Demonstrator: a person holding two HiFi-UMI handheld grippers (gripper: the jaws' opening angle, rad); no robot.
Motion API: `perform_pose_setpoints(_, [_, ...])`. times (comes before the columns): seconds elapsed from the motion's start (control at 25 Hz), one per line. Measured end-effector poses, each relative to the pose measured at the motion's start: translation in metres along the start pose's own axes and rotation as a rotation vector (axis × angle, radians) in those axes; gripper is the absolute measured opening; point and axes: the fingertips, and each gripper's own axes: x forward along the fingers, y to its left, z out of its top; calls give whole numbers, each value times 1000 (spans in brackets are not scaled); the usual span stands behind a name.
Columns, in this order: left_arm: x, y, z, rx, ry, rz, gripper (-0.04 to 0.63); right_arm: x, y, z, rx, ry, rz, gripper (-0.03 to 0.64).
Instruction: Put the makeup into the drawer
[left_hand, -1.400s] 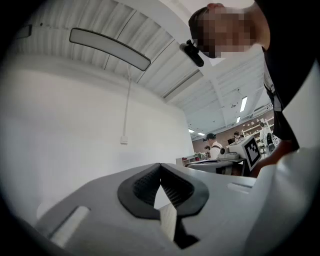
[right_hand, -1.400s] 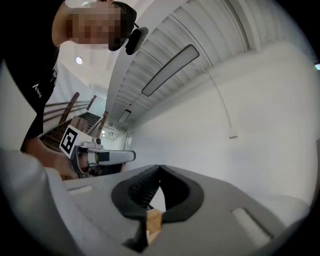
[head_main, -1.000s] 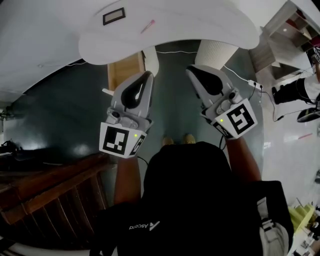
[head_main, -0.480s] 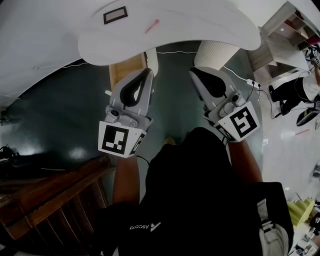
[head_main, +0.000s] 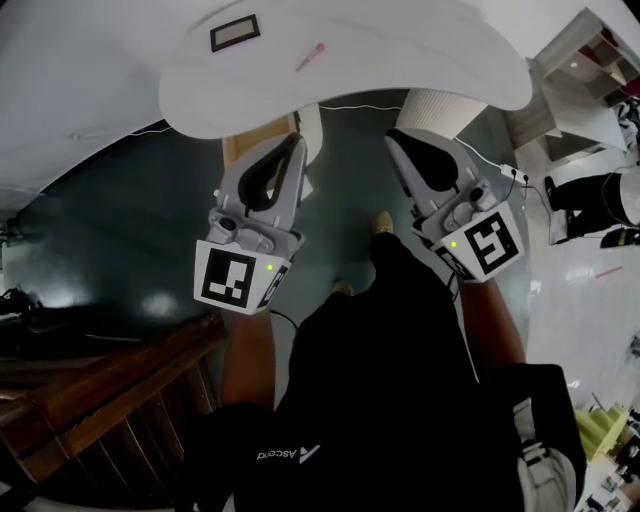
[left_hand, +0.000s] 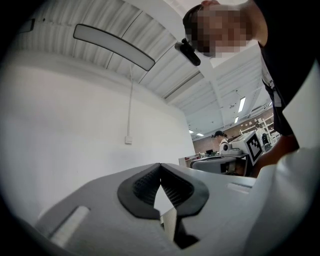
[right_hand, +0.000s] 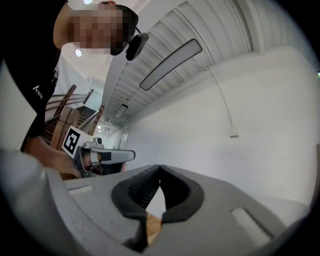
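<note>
near the front edge of a white table, a person holds two grey grippers side by side above a dark floor. the left gripper has its jaws pressed together with nothing between them. the right gripper is likewise closed and empty. a thin pink makeup stick lies on the tabletop, well apart from both, near a small dark-framed rectangle. a wooden drawer shows under the table edge, just beside the left gripper's tip.

Black shirt; small white lettering
</note>
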Motion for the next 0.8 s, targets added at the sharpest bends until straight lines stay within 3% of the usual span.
perform_pose_setpoints(0.8, [168, 72, -58, 51, 75, 159, 11, 91, -176, -43, 55, -35, 171, 3])
